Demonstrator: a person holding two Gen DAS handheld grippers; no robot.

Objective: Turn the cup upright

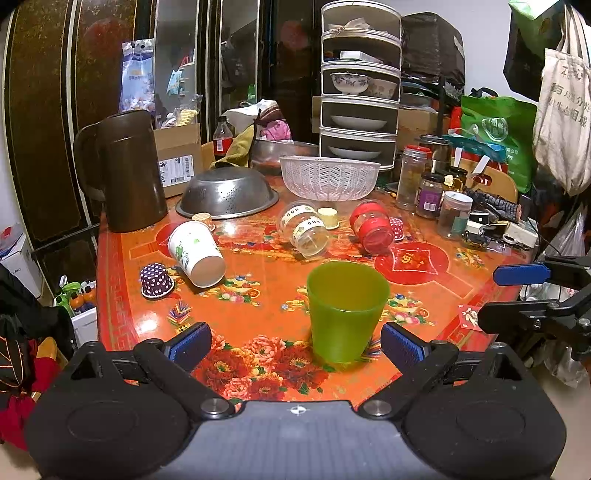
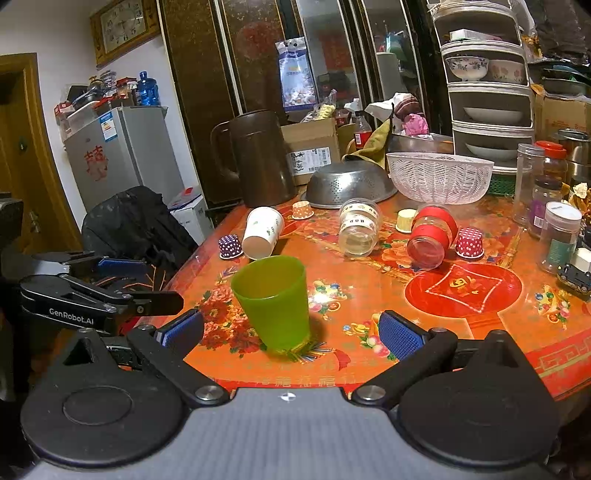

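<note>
- The translucent green plastic cup (image 1: 347, 310) stood upright, mouth up, on the orange flowered desk (image 1: 258, 295), so it needed no support.
- You held the left gripper (image 1: 295, 343) and the right gripper (image 2: 291, 328) with jaws spread, pinching nothing, both clear of the cup.

A dark mirrored wardrobe (image 2: 258, 74) lines the back wall, beside a grey fridge (image 2: 122, 155) and wall clock (image 2: 123, 26).

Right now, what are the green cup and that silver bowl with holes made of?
The green cup looks like plastic: see-through, smooth, slightly glossy, with light glowing through its walls. The upside-down strainer bowl looks like stainless steel: grey, shiny, with bright reflections and punched holes. Neither can be confirmed by look alone.
</note>
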